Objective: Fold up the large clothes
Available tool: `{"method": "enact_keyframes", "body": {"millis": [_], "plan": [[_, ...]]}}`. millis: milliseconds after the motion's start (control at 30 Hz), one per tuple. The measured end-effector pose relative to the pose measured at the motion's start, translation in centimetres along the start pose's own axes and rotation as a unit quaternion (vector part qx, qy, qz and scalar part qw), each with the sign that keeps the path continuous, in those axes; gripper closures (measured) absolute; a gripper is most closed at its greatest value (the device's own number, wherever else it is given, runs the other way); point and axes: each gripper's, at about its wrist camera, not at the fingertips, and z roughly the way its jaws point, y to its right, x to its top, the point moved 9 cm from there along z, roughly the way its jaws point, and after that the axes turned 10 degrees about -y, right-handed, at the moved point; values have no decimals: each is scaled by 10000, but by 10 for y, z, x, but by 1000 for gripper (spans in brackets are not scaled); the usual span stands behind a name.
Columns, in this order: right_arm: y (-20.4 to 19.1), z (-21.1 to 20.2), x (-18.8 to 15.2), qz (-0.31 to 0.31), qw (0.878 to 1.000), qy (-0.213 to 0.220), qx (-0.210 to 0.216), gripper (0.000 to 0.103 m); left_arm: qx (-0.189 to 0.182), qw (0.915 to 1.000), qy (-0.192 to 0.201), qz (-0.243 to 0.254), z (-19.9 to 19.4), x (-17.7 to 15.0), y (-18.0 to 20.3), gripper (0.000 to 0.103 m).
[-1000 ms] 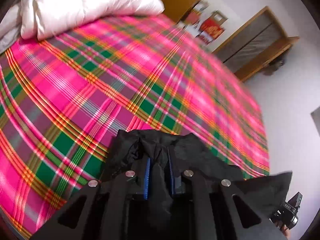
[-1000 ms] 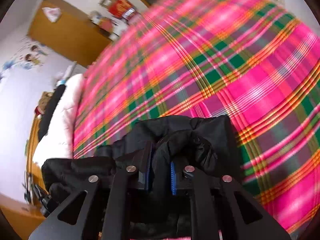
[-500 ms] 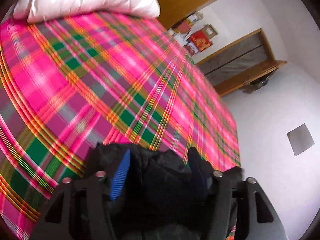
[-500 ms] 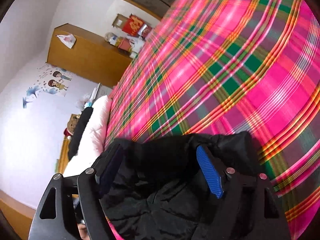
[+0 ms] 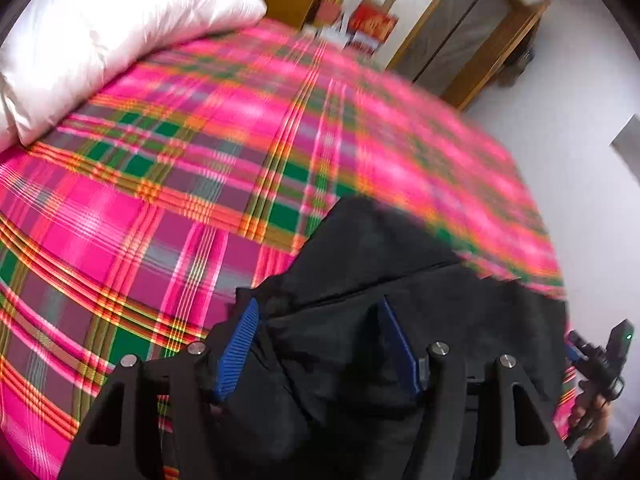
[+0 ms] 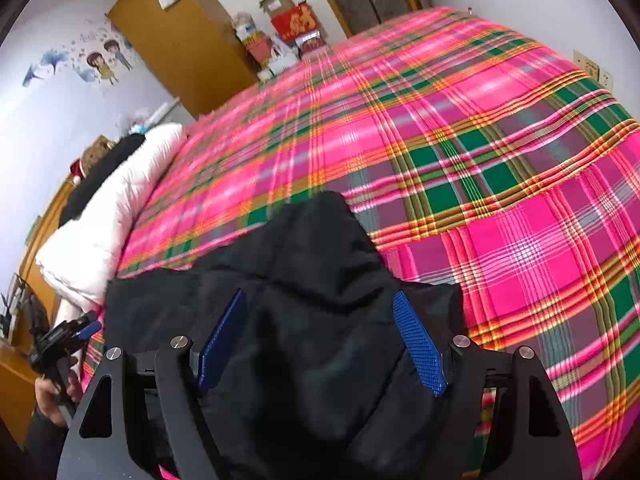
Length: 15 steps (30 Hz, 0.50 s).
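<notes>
Release is the step in hand: the black padded jacket [image 6: 316, 280] has been laid on the pink plaid bed cover [image 6: 500, 152]. Left gripper [image 5: 320, 344] and right gripper [image 6: 320, 340] jaws have just been opened, seemingly loose around the cloth. Fresh edges must be gripped next.

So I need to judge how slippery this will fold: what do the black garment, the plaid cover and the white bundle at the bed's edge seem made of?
Black garment: looks like matte woven synthetic, lightly padded, going by its soft puffy folds and lack of sheen.
Plaid cover: seems a flat woven cloth, probably cotton, matte, lying smooth.
White bundle: glossy, satiny shell, puffy and quilted-looking, likely a filled duvet or down jacket.
</notes>
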Motion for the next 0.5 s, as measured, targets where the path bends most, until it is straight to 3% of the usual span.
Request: {"method": "enact_keyframes", "body": {"millis": [100, 133, 167, 233, 367, 500], "plan": [[4, 18, -1, -57, 9994, -331, -96, 28, 52, 9998, -177, 26, 22, 0, 1, 43], [4, 19, 1, -138, 9990, -288, -307, 50, 164, 9997, -45, 157, 22, 1, 3, 47], [4, 20, 3, -162, 9987, -261, -407, 61, 292, 9992, 99, 268, 22, 2, 5, 61], [6, 27, 8, -186, 9977, -205, -619, 77, 615, 9971, 306, 339, 25, 6, 2, 69], [17, 66, 5, -257, 9939, -453, -972, 77, 848, 9959, 298, -123, 56, 1, -21, 72], [18, 87, -1, -548, 9887, -480, -1307, 77, 1058, 9930, 528, -40, 62, -3, -22, 72]]}}
